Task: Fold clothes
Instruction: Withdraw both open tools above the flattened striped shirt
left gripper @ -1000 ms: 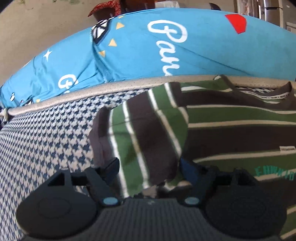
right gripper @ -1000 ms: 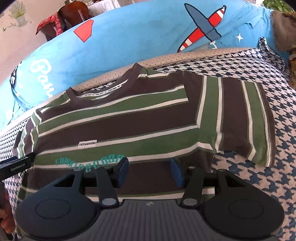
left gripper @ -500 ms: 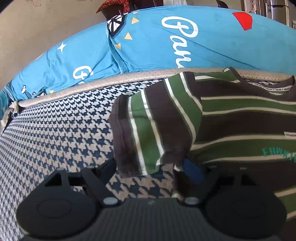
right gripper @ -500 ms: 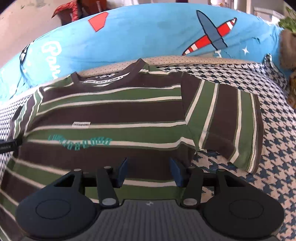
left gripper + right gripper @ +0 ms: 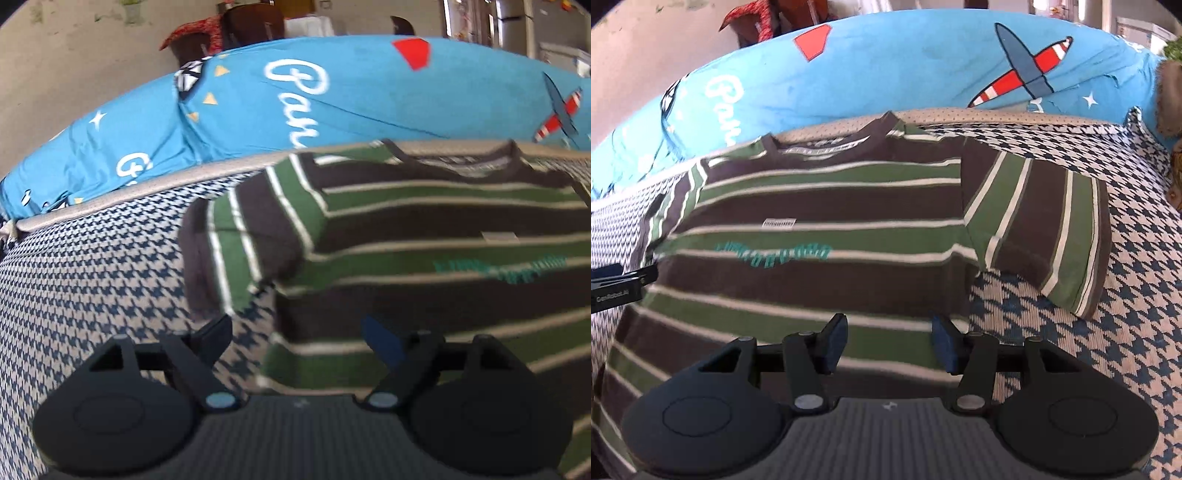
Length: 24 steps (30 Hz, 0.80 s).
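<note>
A green-and-brown striped T-shirt point(image 5: 820, 236) lies flat, front up, on a houndstooth-covered bed point(image 5: 1115, 332); a blue printed cushion point(image 5: 905, 70) lies behind its collar. The left hand-held gripper point(image 5: 299, 338) hovers spread over the shirt's side edge, pinching nothing; the right hand-held gripper point(image 5: 888, 341) hovers half-spread over the lower body, empty.

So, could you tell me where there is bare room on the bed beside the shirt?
Bare houndstooth cover lies left of the shirt's left sleeve, and more right of its right sleeve. The middle is taken by the shirt, the far edge by the blue pillow.
</note>
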Tool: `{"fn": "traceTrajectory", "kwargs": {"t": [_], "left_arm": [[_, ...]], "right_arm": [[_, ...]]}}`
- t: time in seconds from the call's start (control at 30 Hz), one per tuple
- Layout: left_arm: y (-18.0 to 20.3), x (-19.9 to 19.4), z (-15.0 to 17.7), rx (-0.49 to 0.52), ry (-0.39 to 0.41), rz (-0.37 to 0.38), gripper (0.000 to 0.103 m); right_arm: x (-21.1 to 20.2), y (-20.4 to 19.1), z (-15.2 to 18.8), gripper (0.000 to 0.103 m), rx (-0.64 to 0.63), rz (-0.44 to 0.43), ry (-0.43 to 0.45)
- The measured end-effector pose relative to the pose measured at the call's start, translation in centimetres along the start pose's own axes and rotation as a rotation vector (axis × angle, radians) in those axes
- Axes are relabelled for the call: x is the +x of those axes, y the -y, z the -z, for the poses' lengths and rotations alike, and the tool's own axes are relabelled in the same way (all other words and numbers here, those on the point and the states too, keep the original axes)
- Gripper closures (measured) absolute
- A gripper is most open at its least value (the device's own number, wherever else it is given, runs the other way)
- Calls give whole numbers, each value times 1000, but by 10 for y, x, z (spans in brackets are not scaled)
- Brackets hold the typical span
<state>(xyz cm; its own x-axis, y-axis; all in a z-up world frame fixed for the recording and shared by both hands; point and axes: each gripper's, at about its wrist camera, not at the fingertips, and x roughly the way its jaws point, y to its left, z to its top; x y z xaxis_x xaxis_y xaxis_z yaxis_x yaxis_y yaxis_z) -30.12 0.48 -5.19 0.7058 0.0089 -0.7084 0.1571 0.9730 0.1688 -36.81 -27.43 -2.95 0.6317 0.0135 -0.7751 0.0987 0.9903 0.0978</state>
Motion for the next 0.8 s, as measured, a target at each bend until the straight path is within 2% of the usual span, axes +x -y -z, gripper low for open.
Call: {"fn": "traceTrajectory", "kwargs": {"t": [0.2,0.27,0.37,0.47,0.63,0.7,0.8], "left_arm": [[18,-3,14,56,-16,19,13],[21,-6,17,72,-4,20,13],[21,-11,19,72,9,48,13],[23,-15,24,73,10,72,13],[32,-27,39,122,42,49,11],[32,-29,44,131,45,34,3],[25,-31,48,100,34,35,0]], "right_arm": [[-1,-3,8,50,-61,16,-11],[-2,-7,10,47,-98,22,-12],[-4,-11,13,46,-131,34,-5],[-9,-14,16,46,-140,8,2],[-15,-24,25,46,-207,-13,0],[-13,-27,30,46,-235,-10,-16],[-16,-24,34,43,-248,1,-16]]}}
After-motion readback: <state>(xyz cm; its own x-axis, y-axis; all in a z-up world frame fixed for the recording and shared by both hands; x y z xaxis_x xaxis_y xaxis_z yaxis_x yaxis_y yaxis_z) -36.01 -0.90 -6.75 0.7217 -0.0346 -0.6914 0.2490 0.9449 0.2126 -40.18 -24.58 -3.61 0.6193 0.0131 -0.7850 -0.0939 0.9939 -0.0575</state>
